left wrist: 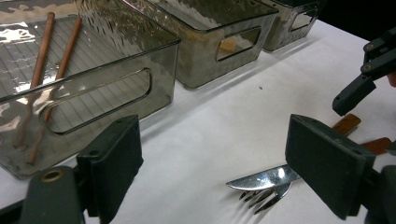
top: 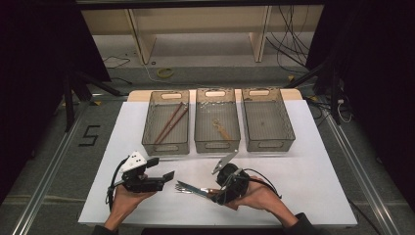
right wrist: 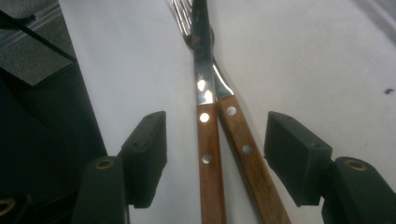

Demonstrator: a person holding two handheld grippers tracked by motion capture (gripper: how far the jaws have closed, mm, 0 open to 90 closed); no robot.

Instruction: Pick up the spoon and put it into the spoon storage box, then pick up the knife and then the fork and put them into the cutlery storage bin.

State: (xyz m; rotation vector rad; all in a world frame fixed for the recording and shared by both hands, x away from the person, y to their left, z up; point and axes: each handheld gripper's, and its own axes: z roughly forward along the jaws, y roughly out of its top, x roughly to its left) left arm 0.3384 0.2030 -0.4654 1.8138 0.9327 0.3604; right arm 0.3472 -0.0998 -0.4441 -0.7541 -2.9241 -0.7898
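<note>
- Knife (right wrist: pixel 205 140) and fork (right wrist: pixel 243 149), both with wooden handles, lie side by side on the white table (top: pixel 303 196), near its front edge, their metal ends pointing left.
- We see the right gripper (right wrist: pixel 215 154) with its jaws apart on both sides of the two handles; the pads do not touch them.
- Left gripper (left wrist: pixel 224 172) rests near the front left corner, its jaws wide open and holding nothing, facing the fork tines.
- Three grey bins (top: pixel 268 120) stand along the far edge; the left bin (top: pixel 165 122) holds chopsticks (top: pixel 171 122).
</note>
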